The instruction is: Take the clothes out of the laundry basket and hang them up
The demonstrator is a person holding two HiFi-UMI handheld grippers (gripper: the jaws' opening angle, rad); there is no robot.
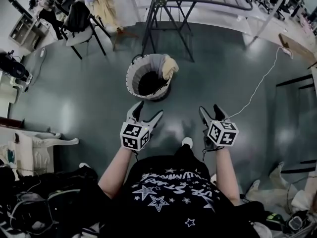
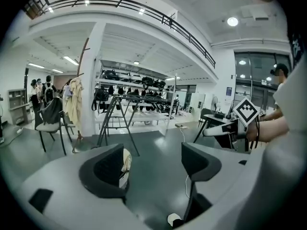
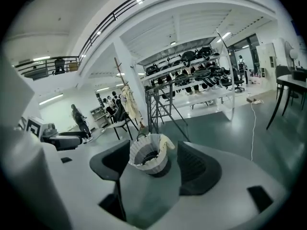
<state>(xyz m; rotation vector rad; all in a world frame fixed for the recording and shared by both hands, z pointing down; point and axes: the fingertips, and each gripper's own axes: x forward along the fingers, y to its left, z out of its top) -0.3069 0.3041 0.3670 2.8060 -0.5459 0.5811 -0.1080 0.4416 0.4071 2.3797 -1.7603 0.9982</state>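
Observation:
A white ribbed laundry basket [image 1: 134, 78] stands on the dark green floor ahead of me. Dark clothes [image 1: 150, 83] fill it, and a cream garment [image 1: 169, 66] hangs over its right rim. My left gripper [image 1: 148, 110] is held out just short of the basket, open and empty. My right gripper [image 1: 209, 109] hovers further right, also open and empty. In the right gripper view the basket [image 3: 148, 153] shows between the spread jaws of that gripper [image 3: 153, 166], some way beyond them. In the left gripper view only the cream garment [image 2: 126, 161] peeks past the left finger of that gripper [image 2: 153, 164].
A metal drying rack [image 1: 171, 14] stands behind the basket. A chair [image 1: 79, 26] with clothes on it is at the back left. A white cable [image 1: 257, 88] runs across the floor on the right. Piles of clothing and clutter [image 1: 39, 202] lie at my lower left.

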